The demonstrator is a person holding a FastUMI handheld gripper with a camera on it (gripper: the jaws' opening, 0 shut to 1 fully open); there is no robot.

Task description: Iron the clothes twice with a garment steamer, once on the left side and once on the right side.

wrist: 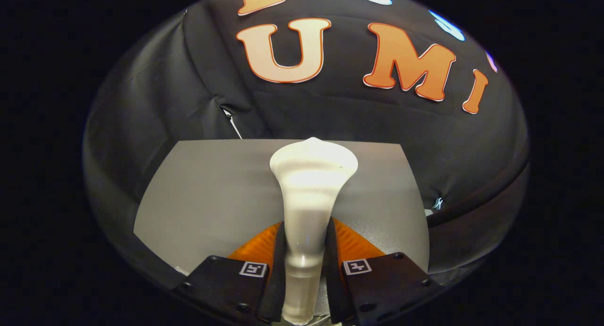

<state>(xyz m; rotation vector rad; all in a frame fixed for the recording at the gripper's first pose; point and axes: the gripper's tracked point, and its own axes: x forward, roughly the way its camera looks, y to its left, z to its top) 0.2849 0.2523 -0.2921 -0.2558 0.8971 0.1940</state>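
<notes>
Gripper view. I hold the steamer (309,184), a smooth, glossy white body, at lower centre of the frame: a narrow cylindrical handle that widens upward into a flared, trumpet-shaped head with a rounded top edge and a small peak at its middle. A faint seam rings the handle low down, just above where it leaves the frame. My gripper (304,250) is pinched on this handle: the two fingers (276,269) press its left and right sides, so the handle runs up between them and the head stands well beyond the tips. Ribbed wedge-shaped pads sit behind the fingers, and each matte finger mount carries a small square marker. Behind the steamer, across the middle of the frame, lies a flat, matte grey board (207,189) with a straight far edge. Creased black cloth (155,104) fills the upper half and both sides.
</notes>
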